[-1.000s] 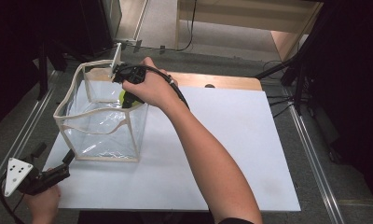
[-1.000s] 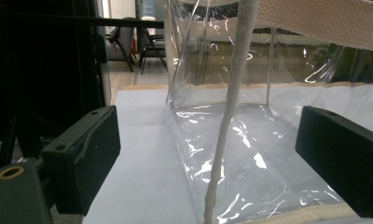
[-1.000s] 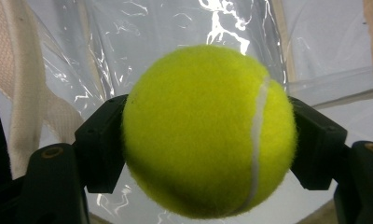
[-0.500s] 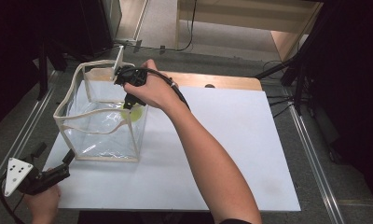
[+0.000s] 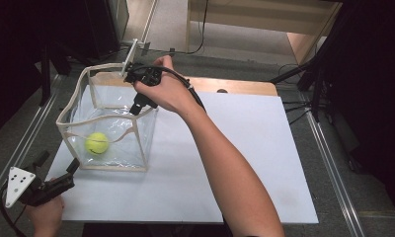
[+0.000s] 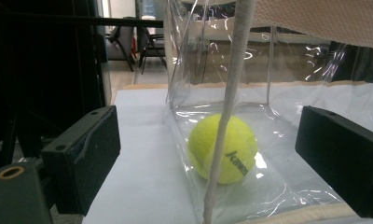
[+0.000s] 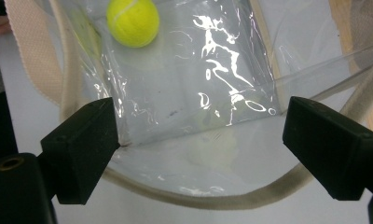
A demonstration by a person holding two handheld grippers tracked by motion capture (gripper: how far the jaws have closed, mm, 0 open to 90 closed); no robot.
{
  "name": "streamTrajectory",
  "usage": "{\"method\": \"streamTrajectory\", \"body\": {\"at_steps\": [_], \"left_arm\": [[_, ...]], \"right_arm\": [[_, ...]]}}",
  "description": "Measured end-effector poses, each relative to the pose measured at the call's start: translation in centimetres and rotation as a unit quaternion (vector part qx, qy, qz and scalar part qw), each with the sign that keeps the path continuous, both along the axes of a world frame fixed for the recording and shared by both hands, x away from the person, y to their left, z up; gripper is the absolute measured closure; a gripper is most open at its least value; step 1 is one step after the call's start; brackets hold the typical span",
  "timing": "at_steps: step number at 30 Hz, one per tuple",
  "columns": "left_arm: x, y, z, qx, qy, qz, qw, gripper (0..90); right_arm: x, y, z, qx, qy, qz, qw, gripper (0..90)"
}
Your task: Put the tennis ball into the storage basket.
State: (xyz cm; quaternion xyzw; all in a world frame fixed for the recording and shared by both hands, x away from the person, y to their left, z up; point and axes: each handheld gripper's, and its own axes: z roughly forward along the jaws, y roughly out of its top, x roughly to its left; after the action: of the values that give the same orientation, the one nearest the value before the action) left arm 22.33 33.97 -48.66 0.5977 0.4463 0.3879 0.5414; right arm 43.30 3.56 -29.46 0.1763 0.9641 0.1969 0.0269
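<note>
Yellow felt tennis ball (image 5: 97, 143) rests on the floor of the clear plastic tote bag with beige webbing trim (image 5: 136, 163), near its front-left corner, on the white surface (image 5: 245, 163). Right gripper (image 5: 136, 106) hangs above the bag mouth, fingers spread, empty. Left gripper (image 5: 62, 180) sits low just outside the bag's near corner, fingers spread. Risk: the soft walls may buckle or the bag may slide if either gripper snags the trim, rolling the ball.

In the left gripper view, a beige corner strip (image 6: 226, 112) of the clear bag (image 6: 287, 93) crosses the tennis ball (image 6: 223, 148), hiding a band of it; the bag's top runs off-frame.
</note>
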Motion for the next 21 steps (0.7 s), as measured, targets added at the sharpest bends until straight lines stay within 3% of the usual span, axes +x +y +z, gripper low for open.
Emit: {"method": "streamTrajectory", "body": {"at_steps": [15, 17, 21], "left_arm": [[0.0, 0.0, 0.0, 0.001, 0.001, 0.001, 1.0, 6.9], [0.0, 0.0, 0.0, 0.001, 0.001, 0.001, 1.0, 6.9], [0.0, 0.0, 0.0, 0.002, 0.001, 0.001, 1.0, 6.9]], "right_arm": [[-1.2, -1.8, 1.7, 0.006, -0.021, -0.011, 0.9997, 8.0], [-1.4, -2.0, 1.7, 0.008, -0.018, -0.011, 0.9997, 0.0], [-1.5, -2.6, 1.4, 0.003, -0.015, -0.015, 0.9998, 0.0]]}}
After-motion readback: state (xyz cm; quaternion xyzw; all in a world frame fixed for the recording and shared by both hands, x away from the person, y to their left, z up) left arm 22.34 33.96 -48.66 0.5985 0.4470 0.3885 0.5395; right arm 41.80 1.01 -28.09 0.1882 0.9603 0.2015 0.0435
